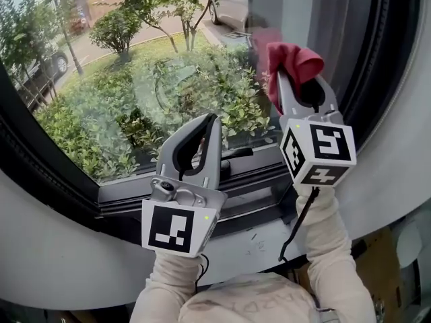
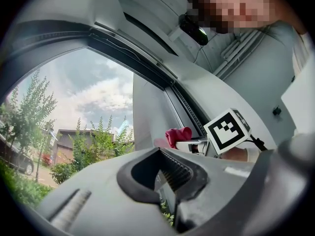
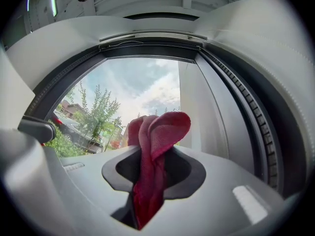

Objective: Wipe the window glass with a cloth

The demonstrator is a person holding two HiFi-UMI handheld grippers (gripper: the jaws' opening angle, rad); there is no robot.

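Red cloth (image 1: 291, 62) | at window glass (image 1: 135, 79)'s right edge, probably touching | right gripper (image 1: 303, 86) pinching it | left gripper (image 1: 210, 121) pressed together, empty, by glass's lower edge | risk: hard wipe pulls cloth loose, jaw tips scrape glass

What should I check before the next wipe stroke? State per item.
1. Red cloth clamped in right gripper: ok, jaws shut on it.
2. Cloth pokes past the jaw tips: ok.
3. Cloth touching window glass: cannot tell; it sits by the pane's right edge.
4. Left gripper off the cloth: ok, shut, empty, down and left of it.
5. Pane left of the cloth unobstructed: ok, the left gripper sits lower.
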